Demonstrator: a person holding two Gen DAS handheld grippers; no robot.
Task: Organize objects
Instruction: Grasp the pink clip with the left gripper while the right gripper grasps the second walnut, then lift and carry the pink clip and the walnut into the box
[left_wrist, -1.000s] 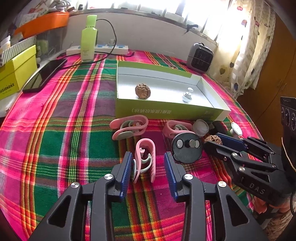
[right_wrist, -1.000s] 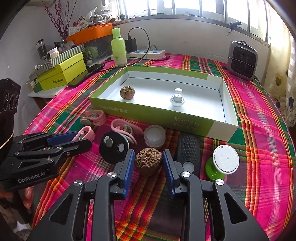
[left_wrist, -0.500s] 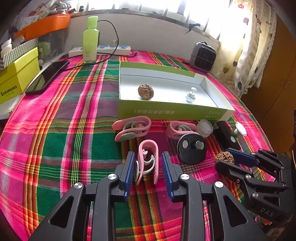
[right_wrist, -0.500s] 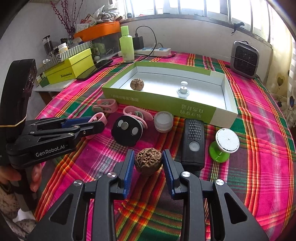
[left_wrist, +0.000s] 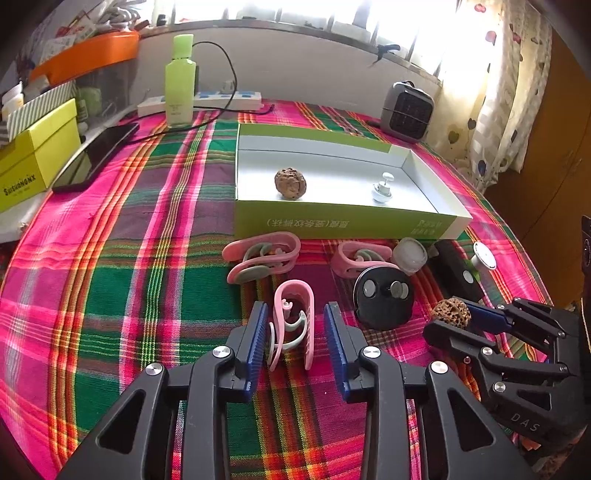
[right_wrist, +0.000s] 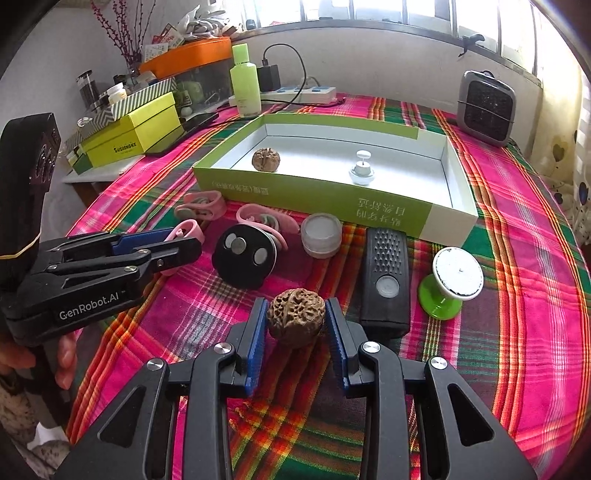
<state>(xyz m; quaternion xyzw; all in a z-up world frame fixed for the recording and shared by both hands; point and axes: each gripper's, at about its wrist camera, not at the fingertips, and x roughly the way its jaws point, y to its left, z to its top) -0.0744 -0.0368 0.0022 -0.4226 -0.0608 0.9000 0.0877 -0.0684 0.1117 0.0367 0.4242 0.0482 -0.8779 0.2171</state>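
My right gripper (right_wrist: 295, 325) is shut on a brown walnut (right_wrist: 296, 321) and holds it above the plaid cloth, in front of the green-walled tray (right_wrist: 317, 195). The walnut also shows in the left wrist view (left_wrist: 450, 313). My left gripper (left_wrist: 295, 332) is shut on a pink clip (left_wrist: 293, 325), its pads against the clip's sides. The tray (left_wrist: 343, 221) holds a second walnut (left_wrist: 290, 183) and a small white knob (left_wrist: 382, 189).
In front of the tray lie two more pink clips (left_wrist: 258, 256), a black disc (right_wrist: 245, 260), a clear round jar (right_wrist: 320, 234), a black remote-like block (right_wrist: 386, 273) and a green-and-white knob (right_wrist: 452, 284). A green bottle (right_wrist: 245, 86), yellow box (right_wrist: 129, 136) and heater (right_wrist: 485, 105) stand behind.
My right gripper lifted the walnut and drew back from the tray. My left gripper closed in on the pink clip and pulled back slightly.
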